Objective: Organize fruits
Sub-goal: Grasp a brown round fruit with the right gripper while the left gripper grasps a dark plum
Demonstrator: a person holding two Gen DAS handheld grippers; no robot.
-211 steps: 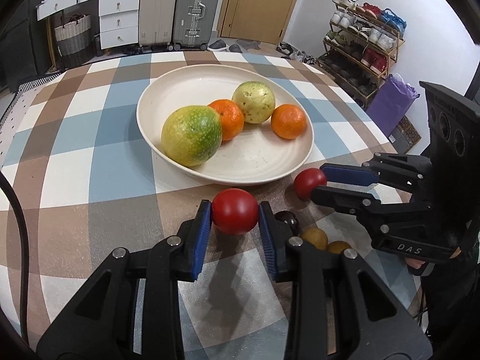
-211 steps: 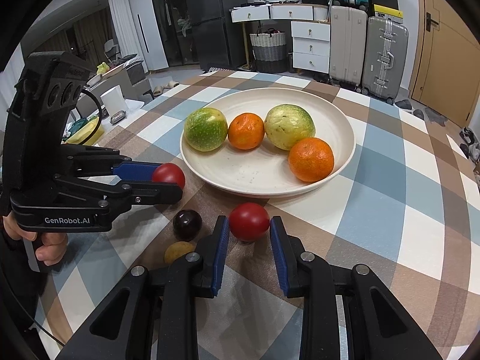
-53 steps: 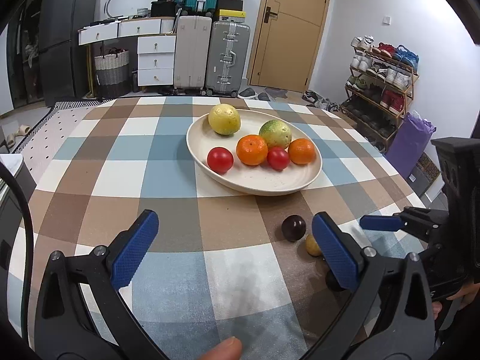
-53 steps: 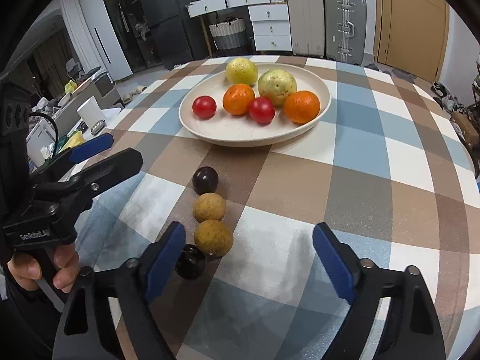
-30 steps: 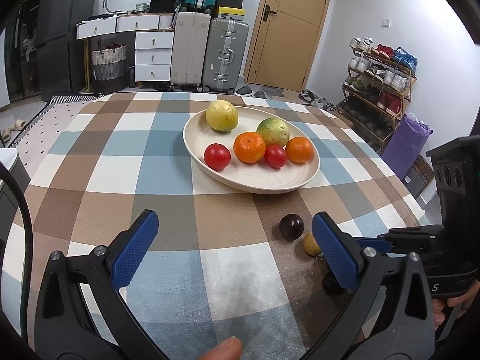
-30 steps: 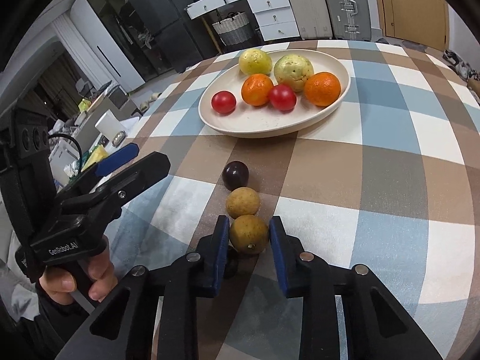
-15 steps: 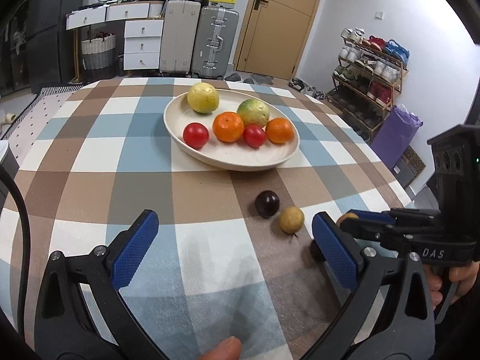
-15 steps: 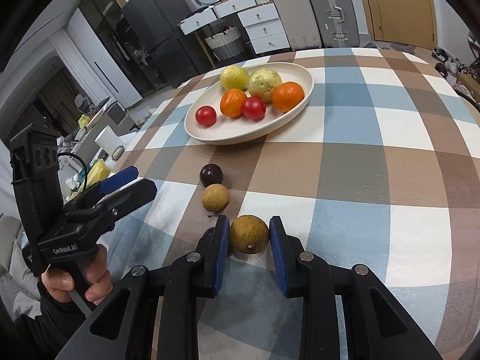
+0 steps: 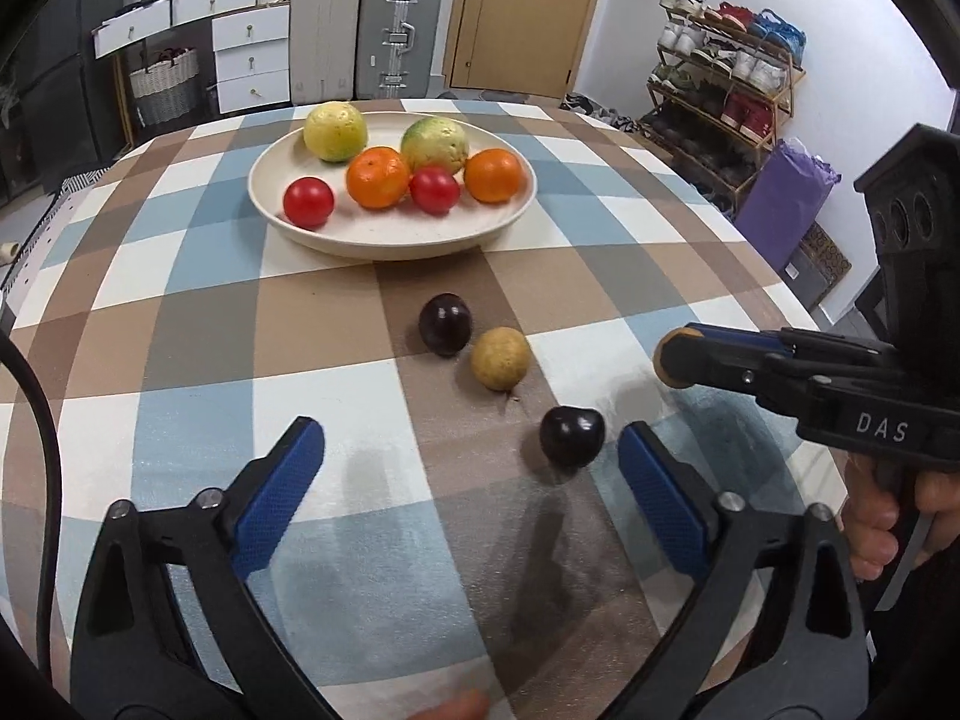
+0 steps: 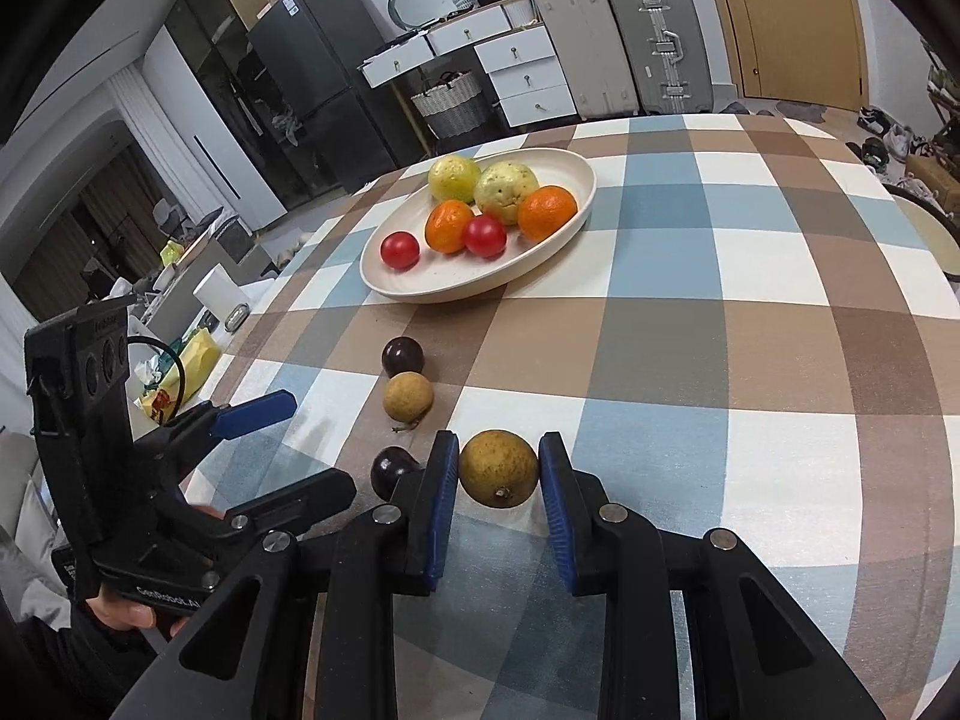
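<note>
Right gripper (image 10: 499, 501), jaws clamped on a tan fruit (image 10: 498, 467) above the table (image 10: 780, 360); carry it level to the plate (image 10: 420, 291). Left gripper (image 9: 471, 495), jaws wide and closing, empty, probably centring on the dark plum (image 9: 570, 435).

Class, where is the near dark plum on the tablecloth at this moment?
In the left wrist view the near dark plum lies on the tablecloth, just inside the left claw's right finger, below the tan fruit.
</note>
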